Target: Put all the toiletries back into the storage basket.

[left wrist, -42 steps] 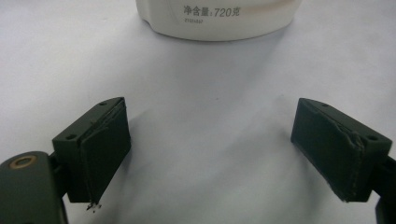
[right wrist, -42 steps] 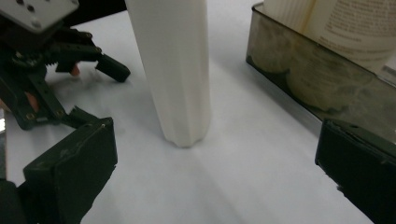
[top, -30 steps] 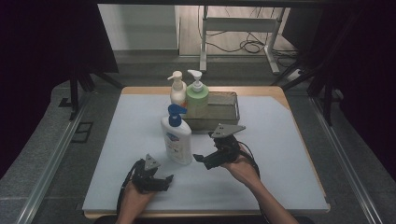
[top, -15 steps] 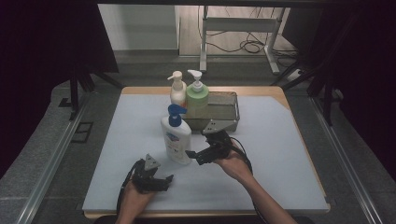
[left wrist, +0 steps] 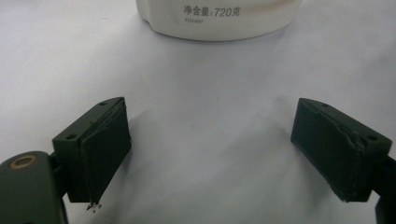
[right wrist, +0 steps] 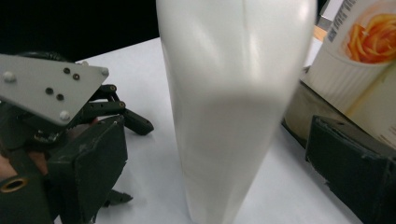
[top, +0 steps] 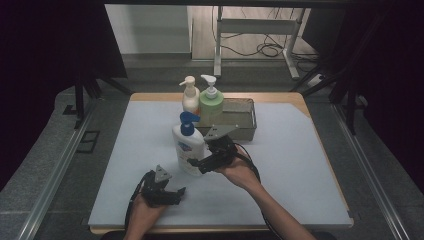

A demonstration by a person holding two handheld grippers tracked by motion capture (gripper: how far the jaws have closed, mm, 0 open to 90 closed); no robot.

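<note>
While the left gripper (top: 176,192) rests near the table's (top: 300,165) front edge with jaws wide and empty, the white bottle (top: 188,150) stands upright mid-table, between the right gripper's (top: 196,164) jaws, which have just been closing, pads not yet pressing.

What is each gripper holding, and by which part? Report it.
Nothing is held. The right gripper stands open around the white pump bottle's lower body, pads not touching. The left gripper is open and empty.
</note>
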